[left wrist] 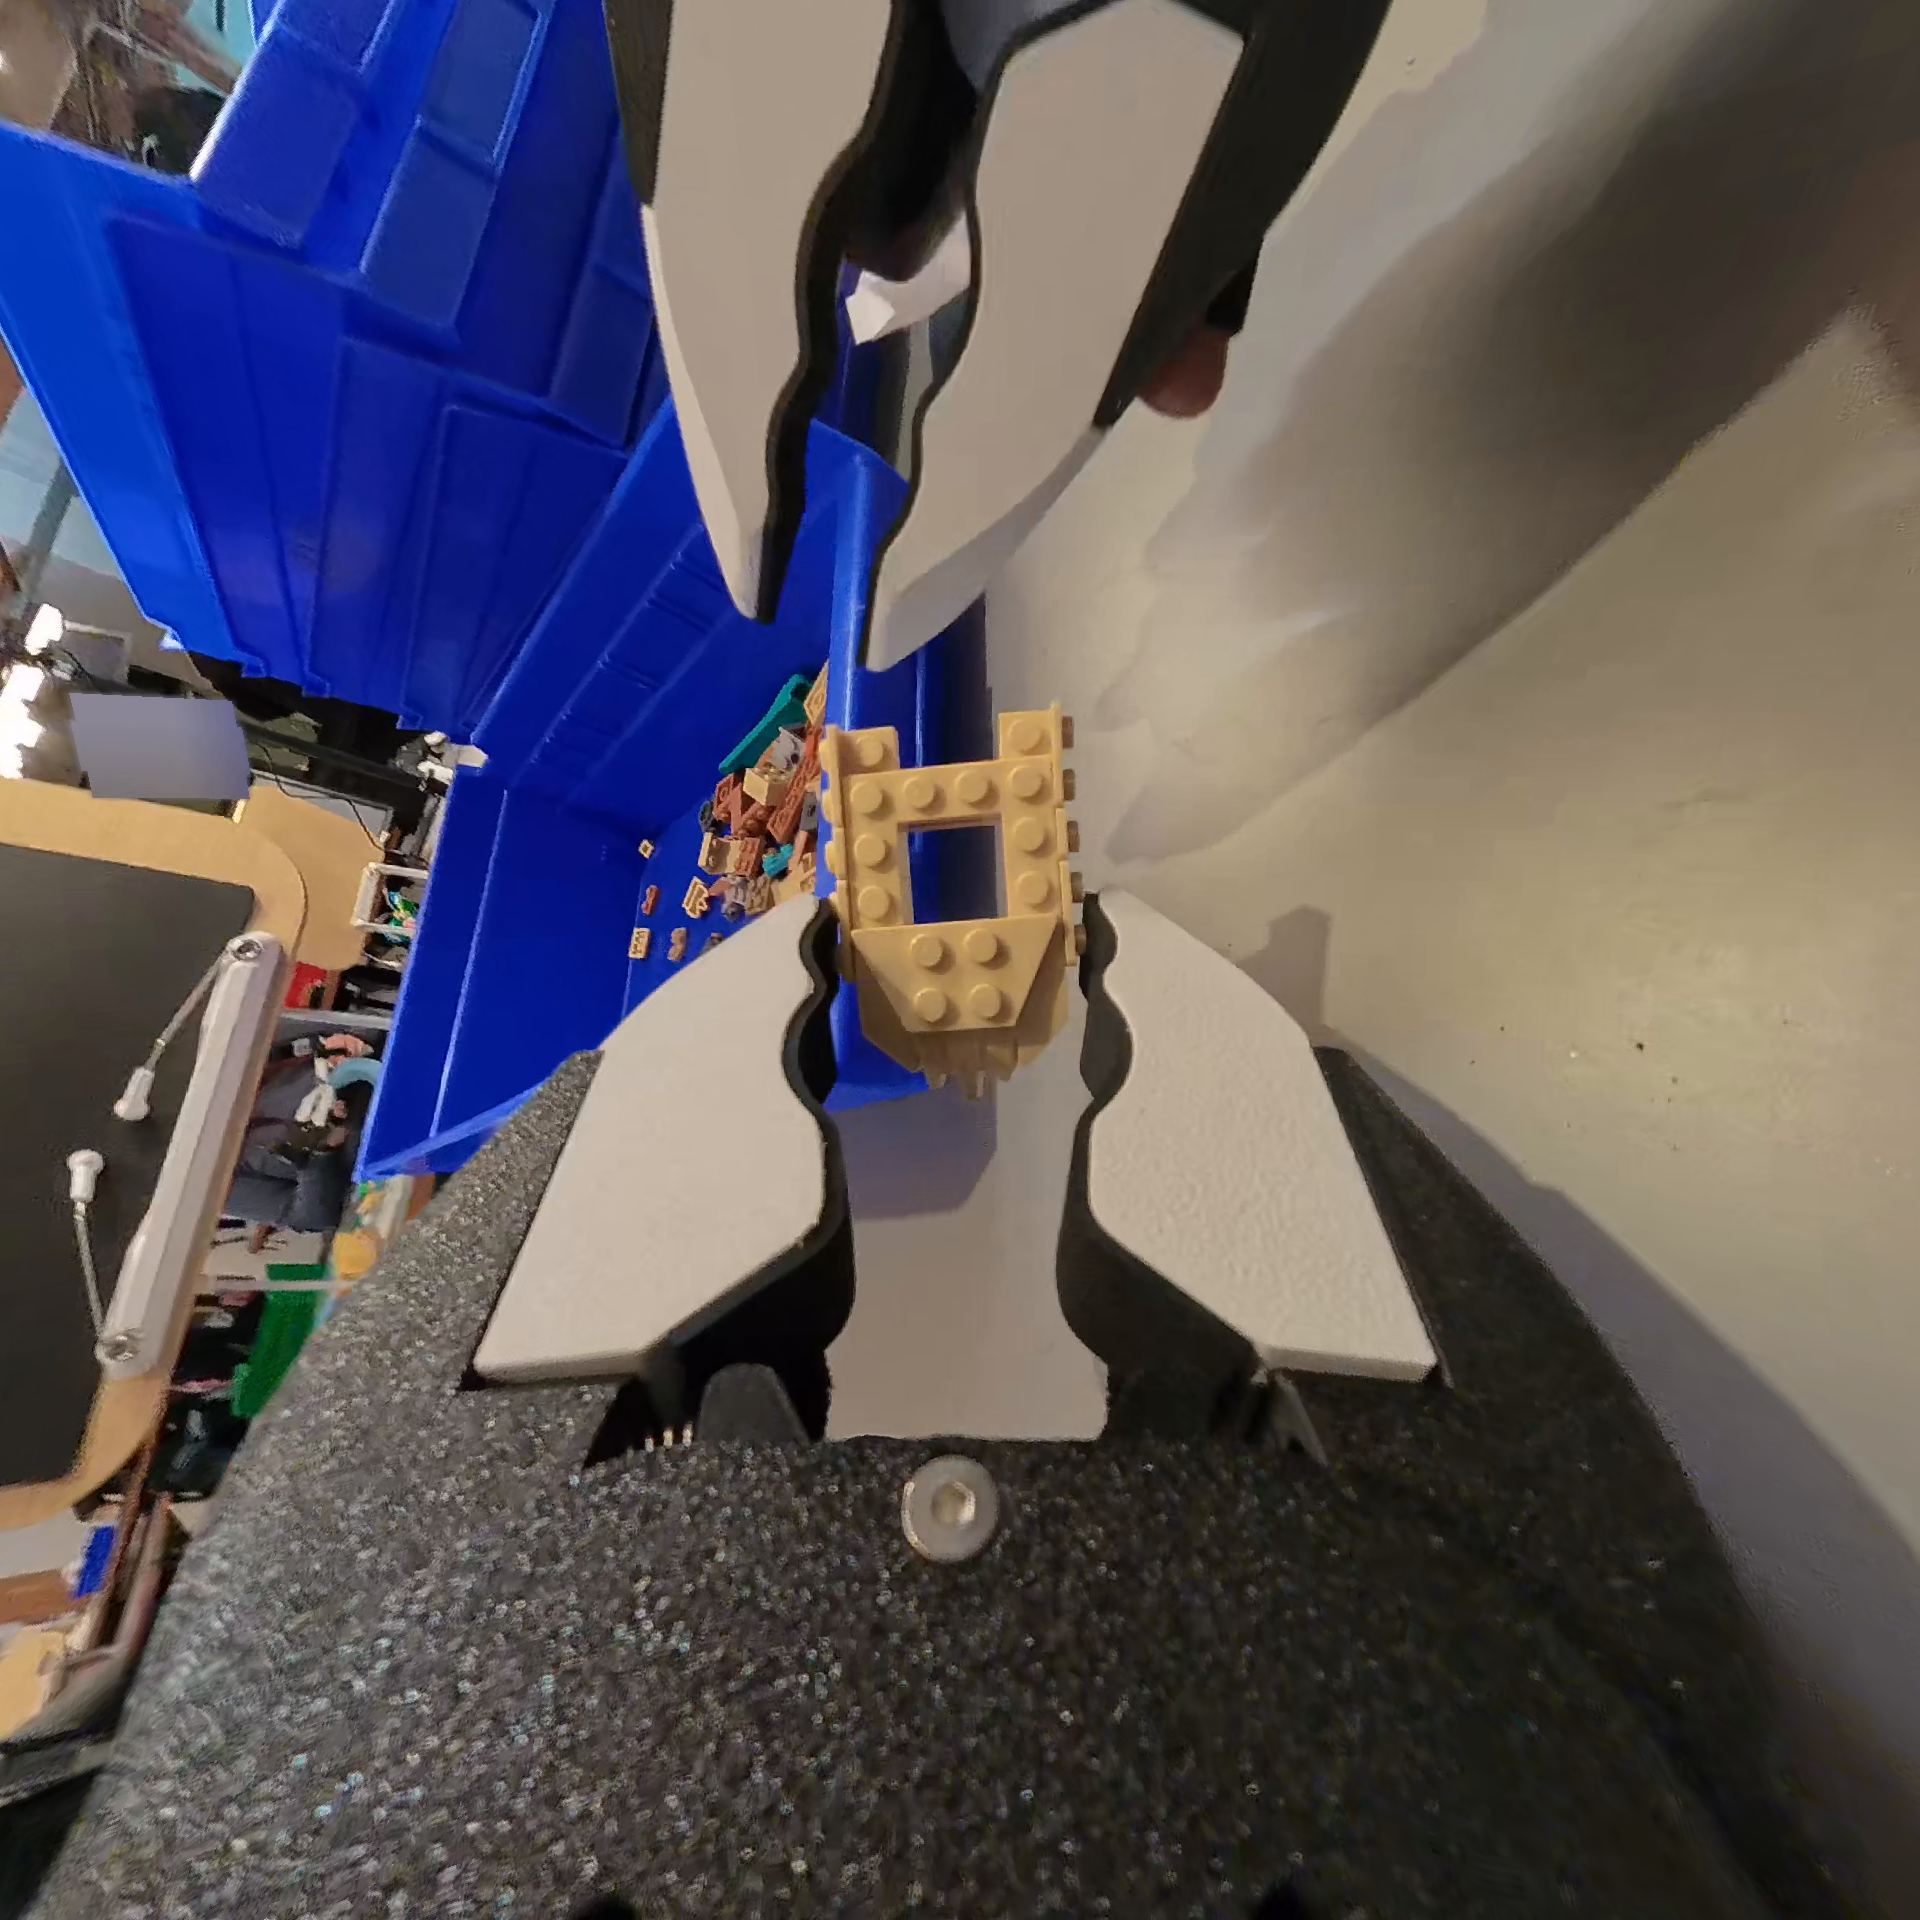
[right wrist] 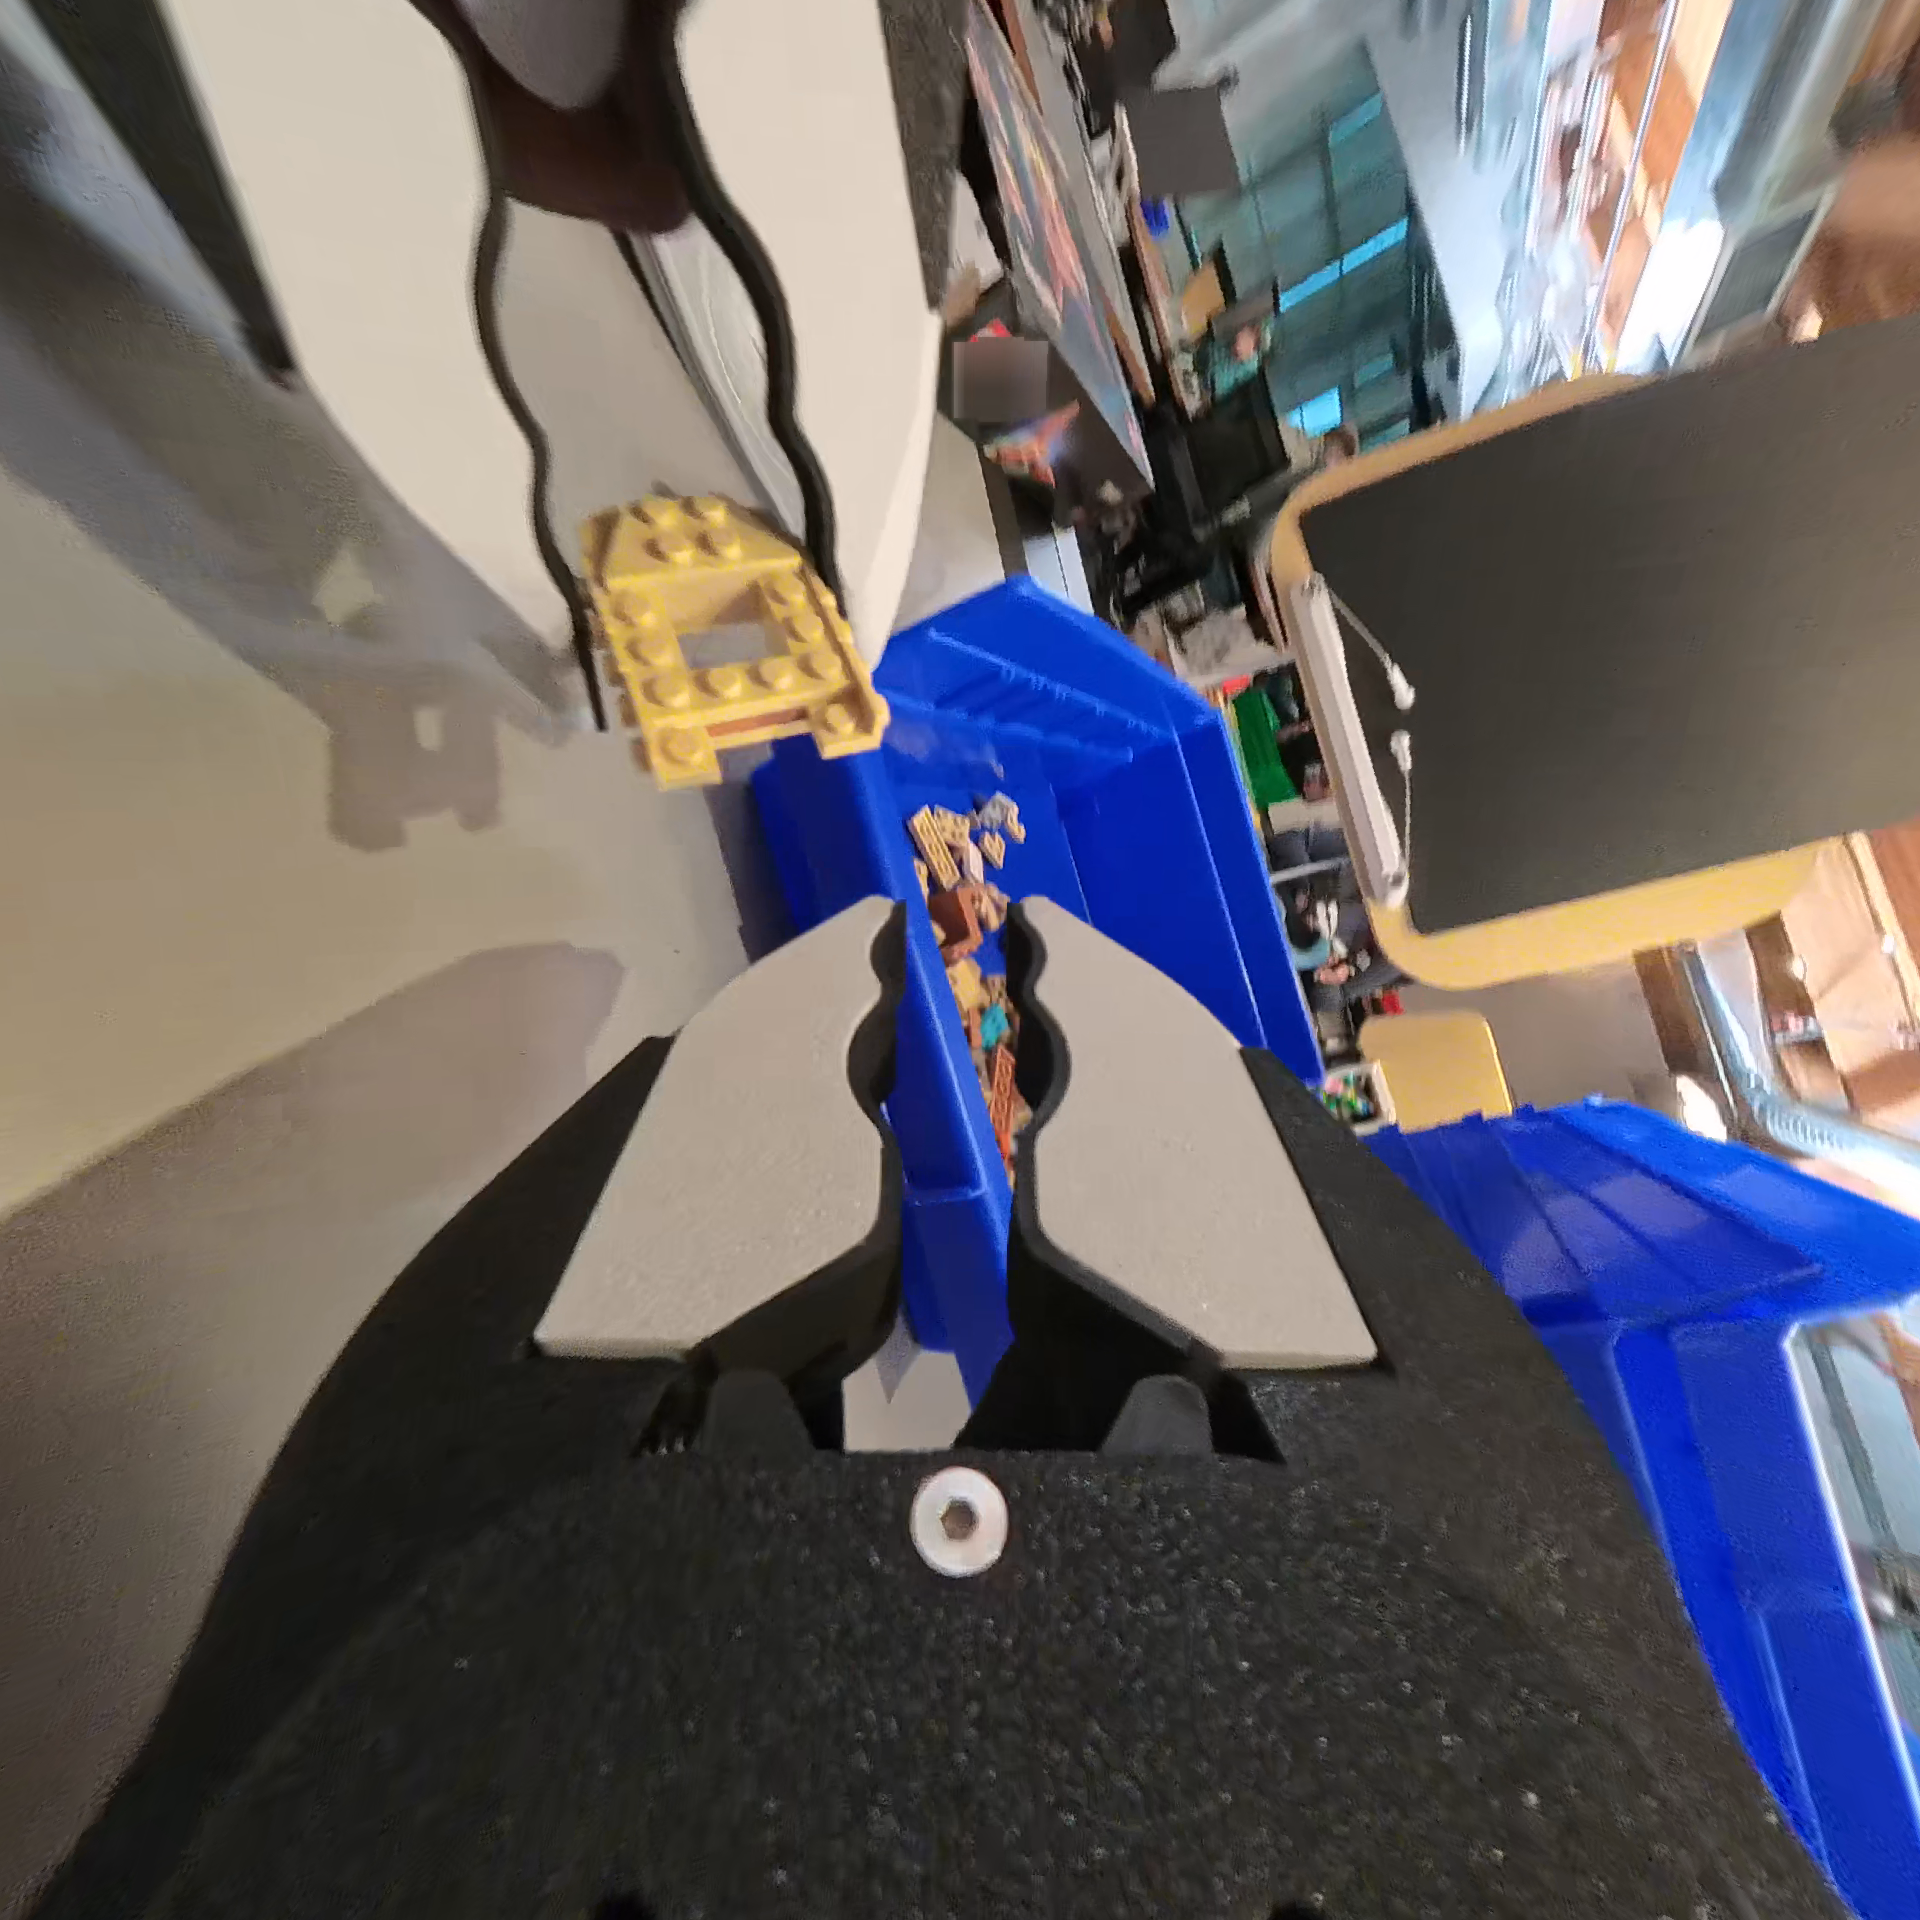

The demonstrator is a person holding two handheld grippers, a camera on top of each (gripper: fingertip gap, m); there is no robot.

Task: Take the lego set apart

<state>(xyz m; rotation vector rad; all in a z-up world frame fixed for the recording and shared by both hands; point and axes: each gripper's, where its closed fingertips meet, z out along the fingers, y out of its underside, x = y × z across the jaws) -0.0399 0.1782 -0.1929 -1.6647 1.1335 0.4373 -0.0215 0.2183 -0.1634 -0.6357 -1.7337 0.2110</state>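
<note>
the left gripper (left wrist: 956, 935) is clamped on a tan studded brick assembly (left wrist: 951, 883), a frame with a rectangular hole and a wedge nose; both pads press its sides near the nose. it hangs just over the near rim of a blue bin (left wrist: 540, 987), above the white table (left wrist: 1507, 831). inside the bin lies a heap of loose tan, brown and teal bricks (left wrist: 764, 842). the right gripper (right wrist: 961, 925), beyond the assembly, has its jaws a little apart with nothing between them. more blue bins (left wrist: 343, 416) stand behind the first. no brand or readable writing shows.
</note>
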